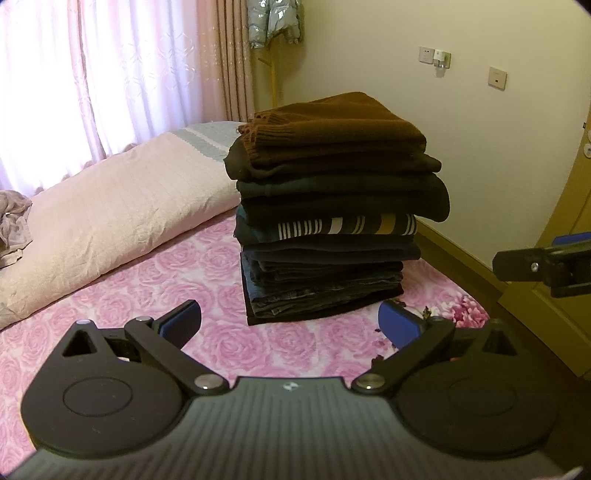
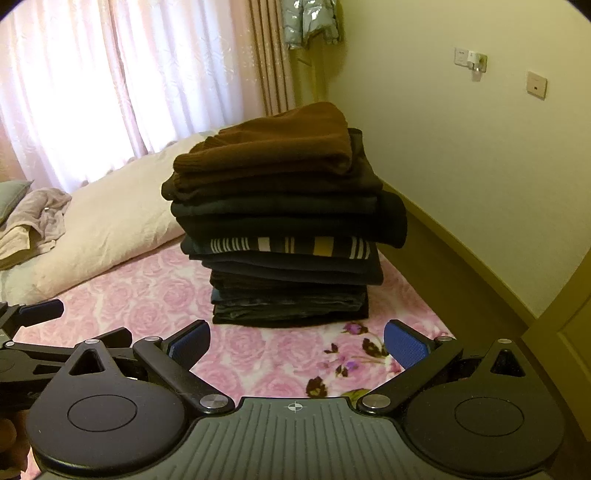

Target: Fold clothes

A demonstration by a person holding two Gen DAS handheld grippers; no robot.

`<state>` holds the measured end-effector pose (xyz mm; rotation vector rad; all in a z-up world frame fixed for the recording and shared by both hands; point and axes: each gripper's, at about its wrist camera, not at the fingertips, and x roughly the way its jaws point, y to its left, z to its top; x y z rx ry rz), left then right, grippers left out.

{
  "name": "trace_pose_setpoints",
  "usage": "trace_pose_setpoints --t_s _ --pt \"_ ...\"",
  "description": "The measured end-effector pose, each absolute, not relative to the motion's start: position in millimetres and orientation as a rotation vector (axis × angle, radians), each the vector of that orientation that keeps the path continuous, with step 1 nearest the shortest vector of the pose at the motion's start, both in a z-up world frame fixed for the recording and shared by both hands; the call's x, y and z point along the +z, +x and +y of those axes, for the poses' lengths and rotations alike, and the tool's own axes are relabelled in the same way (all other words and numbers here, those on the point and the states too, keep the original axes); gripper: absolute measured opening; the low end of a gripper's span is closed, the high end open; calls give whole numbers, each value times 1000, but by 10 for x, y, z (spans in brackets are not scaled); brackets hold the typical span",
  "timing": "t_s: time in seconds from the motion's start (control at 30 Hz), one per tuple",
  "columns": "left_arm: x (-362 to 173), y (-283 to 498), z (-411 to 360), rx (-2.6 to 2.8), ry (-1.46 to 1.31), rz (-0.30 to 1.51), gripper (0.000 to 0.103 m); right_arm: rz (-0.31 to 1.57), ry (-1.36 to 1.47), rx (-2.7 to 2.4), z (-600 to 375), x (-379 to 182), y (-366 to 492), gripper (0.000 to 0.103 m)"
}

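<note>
A tall stack of folded dark clothes (image 1: 332, 229) stands on the pink rose bedsheet (image 1: 147, 288), topped by a brown knit sweater (image 1: 332, 129); a striped garment (image 1: 347, 225) lies mid-stack. The stack also shows in the right wrist view (image 2: 288, 236). My left gripper (image 1: 290, 325) is open and empty, a little in front of the stack. My right gripper (image 2: 297, 345) is open and empty, also in front of the stack. The right gripper shows at the right edge of the left wrist view (image 1: 543, 269). The left gripper shows at the left edge of the right wrist view (image 2: 33, 314).
A pale pink pillow (image 1: 110, 221) lies left of the stack. Crumpled light clothes (image 2: 33, 225) lie at the far left. The bed's right edge drops beside a cream wall (image 2: 461, 177). Pink curtains (image 1: 110, 74) hang behind, with a jacket (image 1: 273, 22) on a stand.
</note>
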<state>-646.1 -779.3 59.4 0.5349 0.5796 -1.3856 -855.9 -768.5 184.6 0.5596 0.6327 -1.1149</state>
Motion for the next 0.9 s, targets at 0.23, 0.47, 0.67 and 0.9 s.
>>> trace_pose_setpoints --t_s 0.23,0.47,0.67,0.9 --pt "584 -6440 -7776 -1386 536 583 101 638 558 -1112 -7683 1849 -8525 103" --pt "584 -6432 -7760 -1388 539 581 101 637 553 -1109 -7665 1854 -8491 103" --pt "579 -6435 -7761 -1384 547 582 101 638 553 -1106 -7667 1852 -8482 103" --pt "579 -6433 -7756 -1386 547 585 101 638 555 -1104 -7668 1853 -8482 103"
